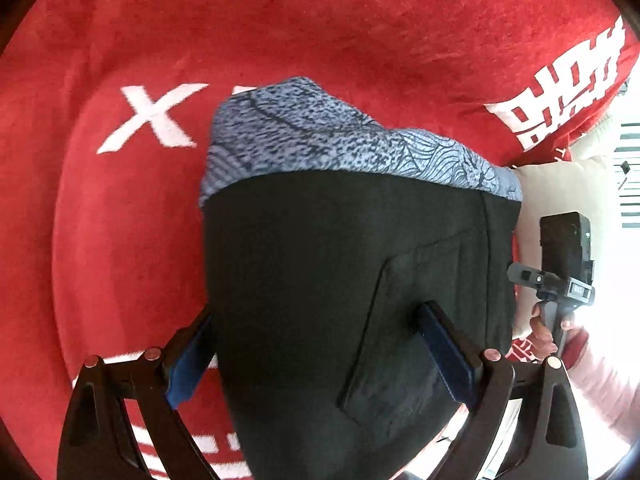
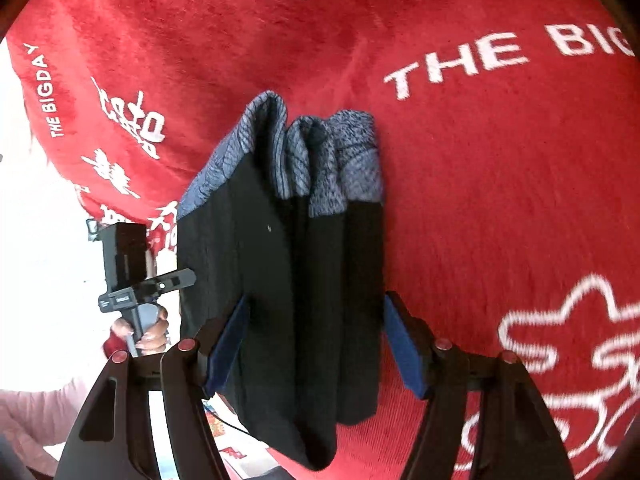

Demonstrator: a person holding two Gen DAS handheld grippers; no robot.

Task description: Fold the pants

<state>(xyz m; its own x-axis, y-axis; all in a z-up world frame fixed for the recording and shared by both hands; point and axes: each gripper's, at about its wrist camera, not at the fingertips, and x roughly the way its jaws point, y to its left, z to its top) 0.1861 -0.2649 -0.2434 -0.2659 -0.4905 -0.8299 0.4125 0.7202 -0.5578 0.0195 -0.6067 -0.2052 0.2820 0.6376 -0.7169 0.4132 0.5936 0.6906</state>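
Note:
The folded pants [image 1: 340,260] are black with a blue-grey patterned band at the far end. In the left wrist view I see their flat face with a pocket. My left gripper [image 1: 316,316] is shut on them, one pad on that face and the other at the left edge. In the right wrist view the pants [image 2: 280,260] show edge-on as several stacked folds. My right gripper [image 2: 316,300] is shut on the bundle, a blue pad pressed on each side. The patterned end points down toward the red blanket [image 2: 500,180].
The red blanket [image 1: 360,20] with white lettering fills the space beyond and around the pants. A cream cushion [image 1: 560,188] lies at its right edge. Each view shows the other gripper's body with a hand [image 1: 544,336] [image 2: 152,332] on its handle, close beside the pants.

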